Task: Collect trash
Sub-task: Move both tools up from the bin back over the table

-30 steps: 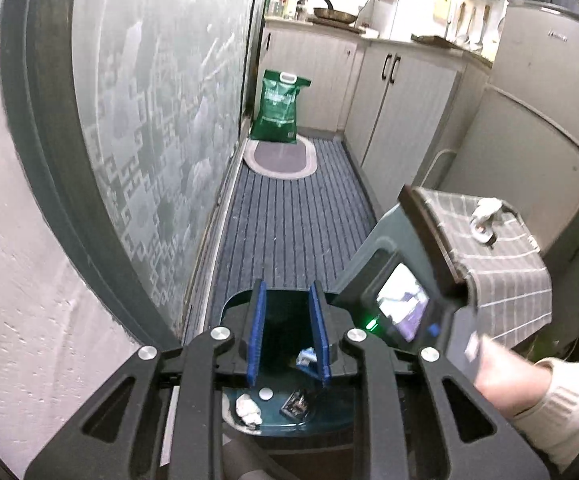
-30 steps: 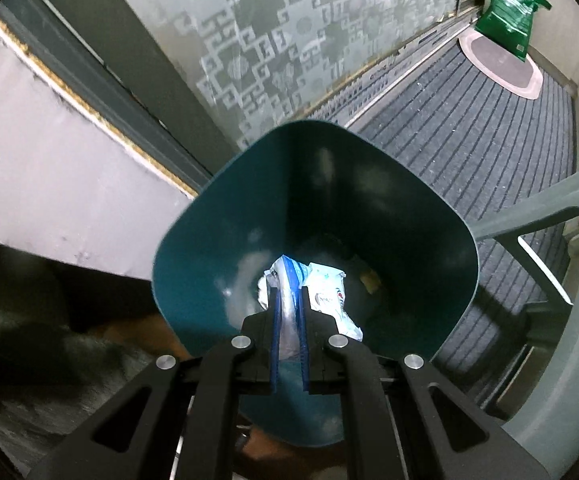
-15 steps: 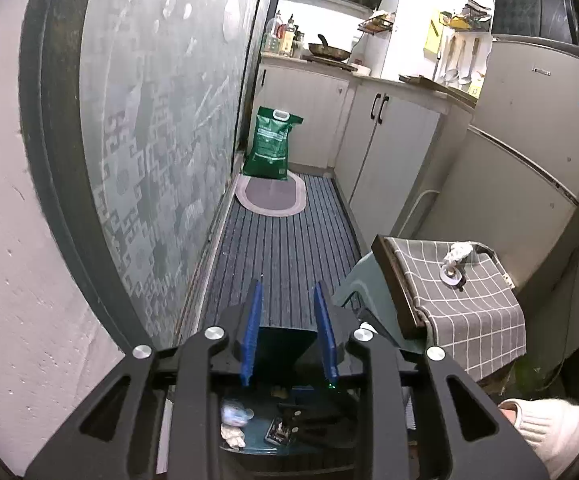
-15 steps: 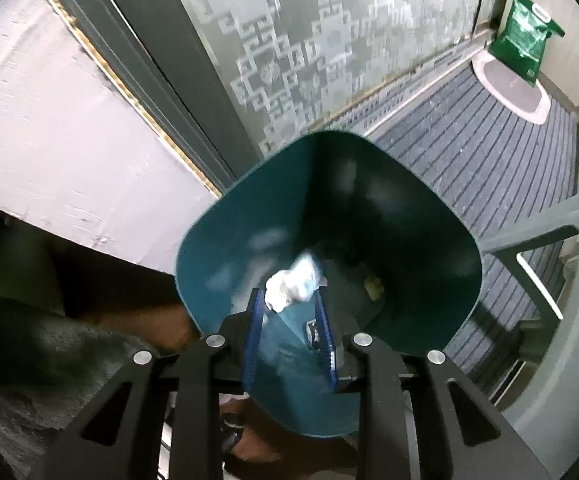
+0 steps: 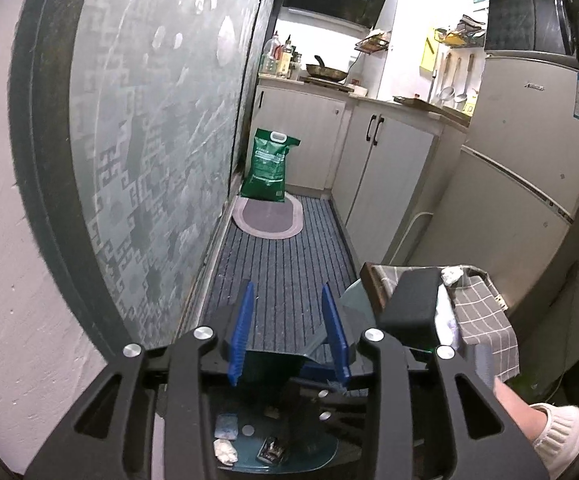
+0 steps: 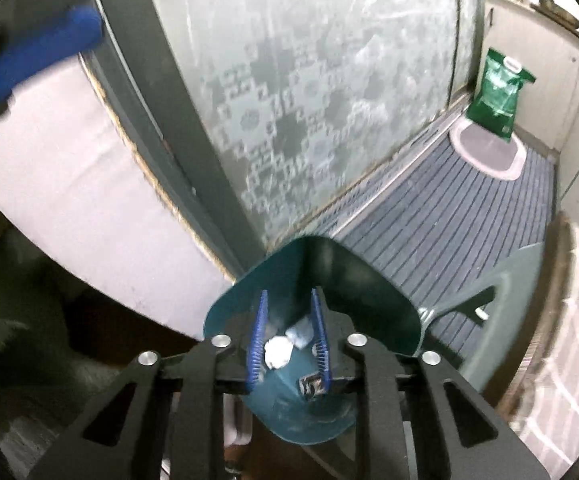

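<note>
Kitchen floor (image 5: 285, 276); right claw (image 6: 288, 340) closing, empty, above bin (image 6: 369, 300).

Trash bins: one teal bin (image 6: 369, 280).
Scraps in the bin: about four, namely a white crumpled wad (image 6: 278, 351), a pale wrapper (image 6: 300, 331), a dark printed packet (image 6: 310, 386) and a small yellowish bit (image 5: 272, 413); the count is uncertain.
Tongs: two, the left tongs (image 5: 287, 334) and the right tongs (image 6: 288, 340), each with two blue fingers.
Green sacks: one (image 5: 270, 170).
Oval mats: one (image 5: 268, 216).
Fridges: one (image 5: 521, 168).
Microwaves: one (image 5: 537, 26).
Pans: one (image 5: 326, 72).
Checked cloths: one (image 5: 485, 320).
</note>
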